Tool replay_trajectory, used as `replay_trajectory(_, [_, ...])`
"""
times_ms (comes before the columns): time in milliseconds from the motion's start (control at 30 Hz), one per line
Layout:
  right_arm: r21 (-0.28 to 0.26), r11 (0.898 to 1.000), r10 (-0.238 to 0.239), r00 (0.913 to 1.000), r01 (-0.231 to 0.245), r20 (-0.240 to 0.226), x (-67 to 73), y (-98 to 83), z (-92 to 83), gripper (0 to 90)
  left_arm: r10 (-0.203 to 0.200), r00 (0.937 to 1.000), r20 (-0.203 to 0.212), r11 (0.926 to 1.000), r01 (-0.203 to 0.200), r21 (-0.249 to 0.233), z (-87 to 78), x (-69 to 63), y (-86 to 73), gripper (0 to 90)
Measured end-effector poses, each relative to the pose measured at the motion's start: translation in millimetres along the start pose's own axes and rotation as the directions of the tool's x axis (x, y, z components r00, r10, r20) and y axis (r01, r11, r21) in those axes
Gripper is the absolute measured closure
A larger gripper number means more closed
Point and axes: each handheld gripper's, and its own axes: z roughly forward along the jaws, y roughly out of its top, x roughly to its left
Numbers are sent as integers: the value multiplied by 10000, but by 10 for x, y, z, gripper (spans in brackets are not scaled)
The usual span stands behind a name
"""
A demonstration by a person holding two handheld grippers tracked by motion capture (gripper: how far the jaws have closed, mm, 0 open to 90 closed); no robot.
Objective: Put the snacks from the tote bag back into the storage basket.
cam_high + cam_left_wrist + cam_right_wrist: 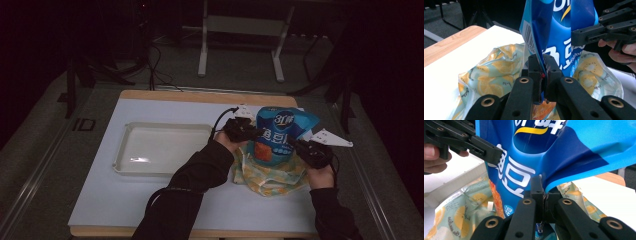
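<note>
both grips are made: the left hand-held gripper [543, 75] and right hand-held gripper [545, 195] each pinch a side edge of the blue snack bag [280, 135], upright over the lemon-print bag [267, 175] on the tabletop [100, 200]. the white tray [122, 150] awaits; moving the bag looks left.

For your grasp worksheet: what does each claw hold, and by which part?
Both hold the blue snack bag: the left claw pinches one side edge, the right claw the opposite side edge.

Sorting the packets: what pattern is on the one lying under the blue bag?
Yellow lemon slices on pale green packet; left gripper view.
</note>
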Motion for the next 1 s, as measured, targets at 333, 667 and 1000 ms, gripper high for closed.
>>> replay_trajectory(333, [41,10000,-91,9999,91,85,25,55,-18,893,-5,10000,-31,10000,6,28,-32,-11,42,885])
replay_trajectory(667, [-209,9996,-197,9998,199,104,33,160,-107,896,118,9999,-115,9999,-117,61,-115,-92,210,889])
replay_trajectory(1000, [-333,9987,-388,9991,394,179,46,321,-212,897,192,9997,-155,9998,-193,-35,-217,-157,379,890])
